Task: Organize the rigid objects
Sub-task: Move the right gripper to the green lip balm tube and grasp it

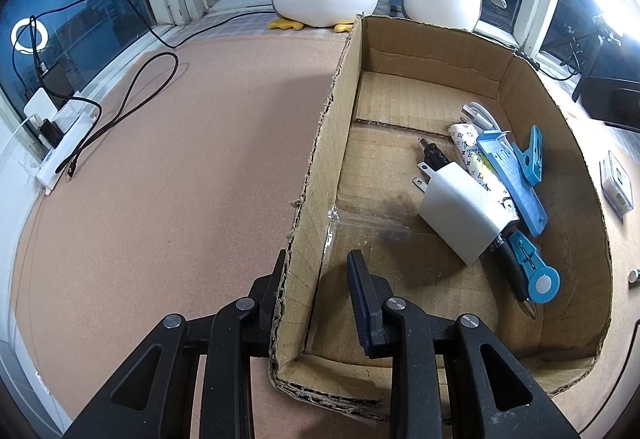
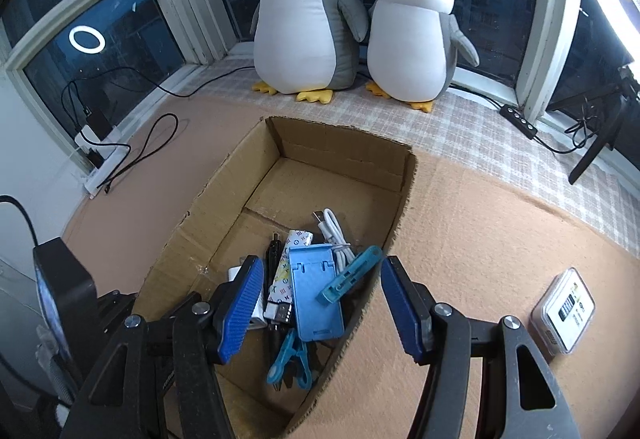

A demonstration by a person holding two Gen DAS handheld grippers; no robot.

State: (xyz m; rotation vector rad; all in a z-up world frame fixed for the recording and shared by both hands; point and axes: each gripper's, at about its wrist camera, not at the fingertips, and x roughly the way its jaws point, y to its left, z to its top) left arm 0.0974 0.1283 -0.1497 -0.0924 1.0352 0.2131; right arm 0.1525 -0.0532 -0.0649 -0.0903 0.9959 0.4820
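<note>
An open cardboard box (image 1: 340, 111) lies on the cork-coloured table. My left gripper (image 1: 316, 259) is shut on the box's left wall near the front corner, one finger outside and one inside. Inside the box lie a white charger (image 1: 460, 215), a blue phone stand (image 1: 512, 175), a blue clip (image 1: 530, 155), a black pen (image 1: 514, 271) and a white cable (image 1: 478, 115). My right gripper (image 2: 320, 267) hangs open above the box (image 2: 340, 155), its blue pads apart over the phone stand (image 2: 312, 299) and a teal clip (image 2: 352, 275), with nothing between them.
A small clear case (image 2: 564, 311) lies on the table right of the box. Two plush penguins (image 2: 308, 15) sit on the sill behind. A white power strip (image 1: 68, 135) with black cables (image 1: 132, 95) lies at the far left by the window.
</note>
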